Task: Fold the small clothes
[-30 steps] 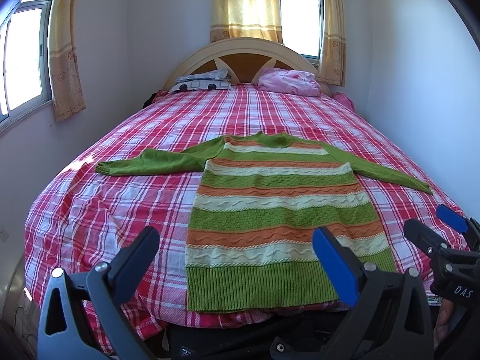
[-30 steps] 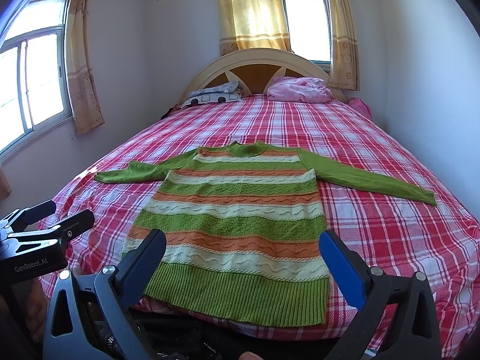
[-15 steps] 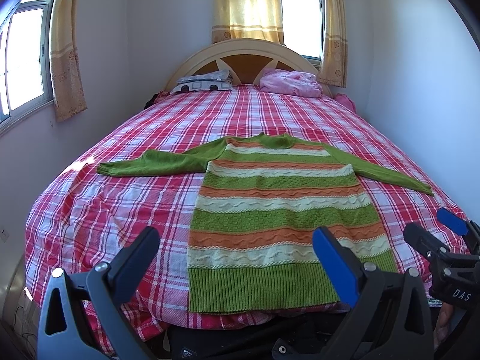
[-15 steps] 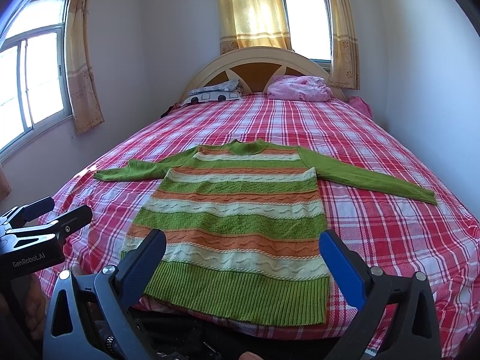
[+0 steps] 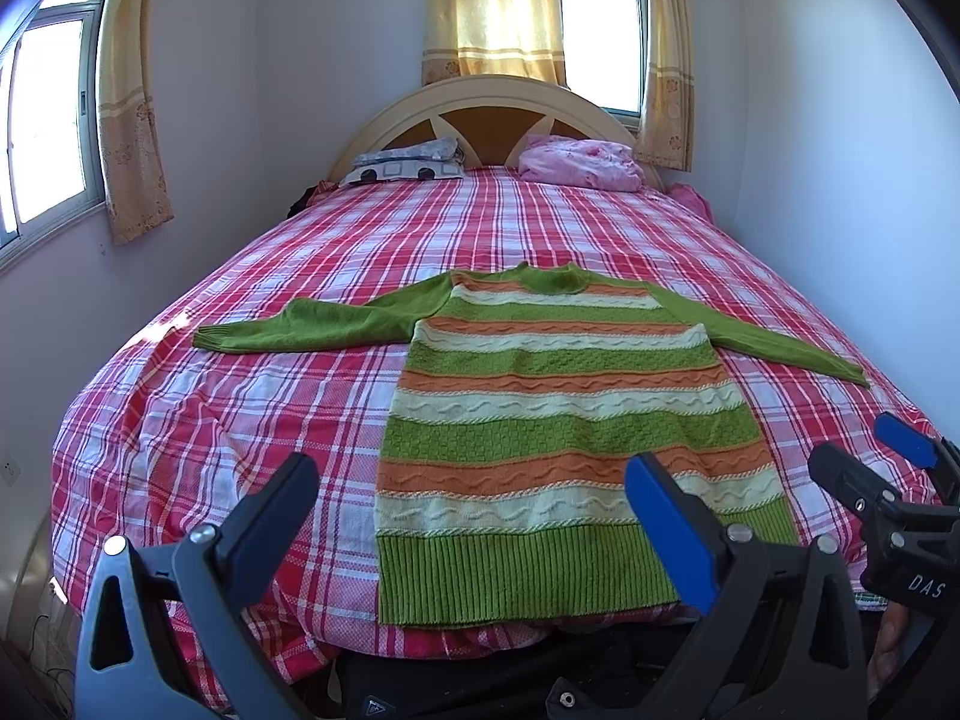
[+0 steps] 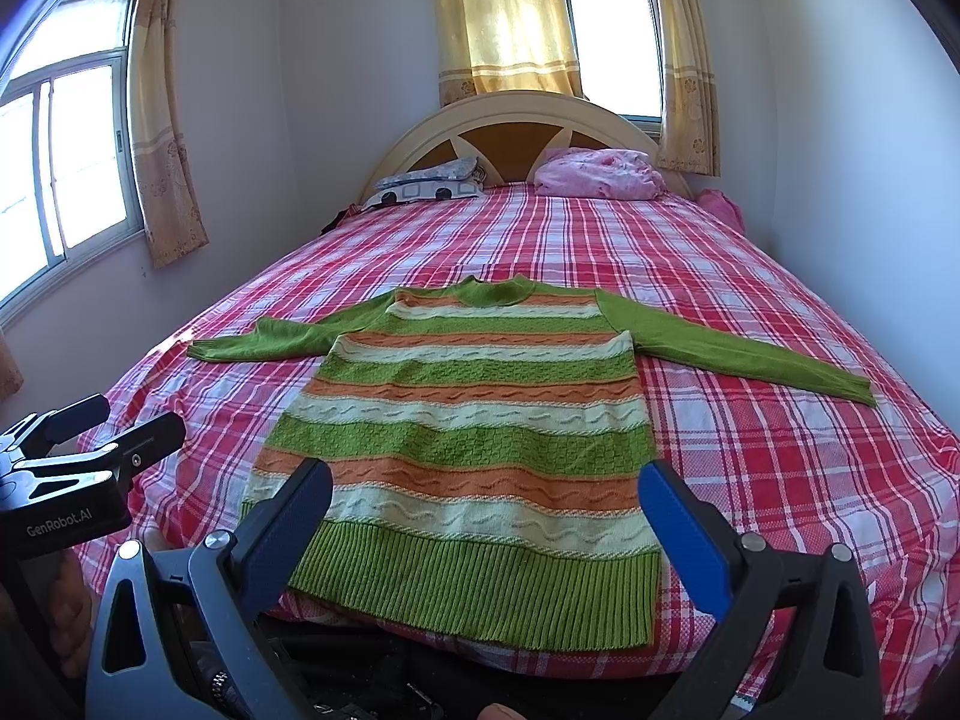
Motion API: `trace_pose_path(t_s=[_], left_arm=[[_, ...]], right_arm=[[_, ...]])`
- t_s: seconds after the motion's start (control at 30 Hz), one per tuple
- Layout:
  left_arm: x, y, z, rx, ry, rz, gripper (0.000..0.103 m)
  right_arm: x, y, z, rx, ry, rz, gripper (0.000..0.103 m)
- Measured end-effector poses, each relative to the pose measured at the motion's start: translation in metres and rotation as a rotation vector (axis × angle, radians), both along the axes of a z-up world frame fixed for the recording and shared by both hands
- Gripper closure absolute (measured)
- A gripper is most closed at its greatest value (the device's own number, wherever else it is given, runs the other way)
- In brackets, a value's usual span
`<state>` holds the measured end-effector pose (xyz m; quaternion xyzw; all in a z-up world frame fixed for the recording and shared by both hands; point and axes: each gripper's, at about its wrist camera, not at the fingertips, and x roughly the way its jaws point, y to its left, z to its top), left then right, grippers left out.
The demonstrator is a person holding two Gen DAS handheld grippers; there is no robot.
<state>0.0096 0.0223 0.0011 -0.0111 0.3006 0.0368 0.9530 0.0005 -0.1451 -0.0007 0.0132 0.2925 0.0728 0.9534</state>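
Observation:
A small knitted sweater (image 5: 558, 414) (image 6: 462, 426) with green, orange and cream stripes lies flat and face up on the bed, hem towards me, both green sleeves spread out sideways. My left gripper (image 5: 474, 522) hovers open just in front of the hem's left half, holding nothing. My right gripper (image 6: 486, 522) hangs open over the hem, also holding nothing. In the left wrist view the right gripper (image 5: 870, 462) shows at the right edge; in the right wrist view the left gripper (image 6: 108, 426) shows at the left edge.
The bed (image 5: 252, 420) has a red and white checked sheet and a curved headboard (image 5: 498, 114). A patterned pillow (image 5: 408, 165) and a pink bundle (image 5: 579, 162) lie at its head. Walls stand close on both sides, with curtained windows.
Both wrist views have drifted very slightly; the sweater lies as before and both grippers stay open.

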Motion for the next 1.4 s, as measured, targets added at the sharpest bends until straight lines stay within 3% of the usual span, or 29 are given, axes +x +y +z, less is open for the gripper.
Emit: trace_pose_path(t_s=[0.9,1.17,1.4], left_arm=[[0.008,0.001,-0.003,0.025,0.013,-0.010,0.000],[0.027,-0.006,-0.010,0.094,0.008,-0.044,0.000],[0.066,-0.007,-0.019,0.148,0.003,-0.045,0.000]], right_arm=[[0.008,-0.003,-0.007,0.004,0.019,-0.005,0.001],[0.031,-0.016,-0.014,-0.042,0.026,-0.045,0.001],[0.073,-0.041,-0.039,-0.089,0.084,-0.114,0.001]])
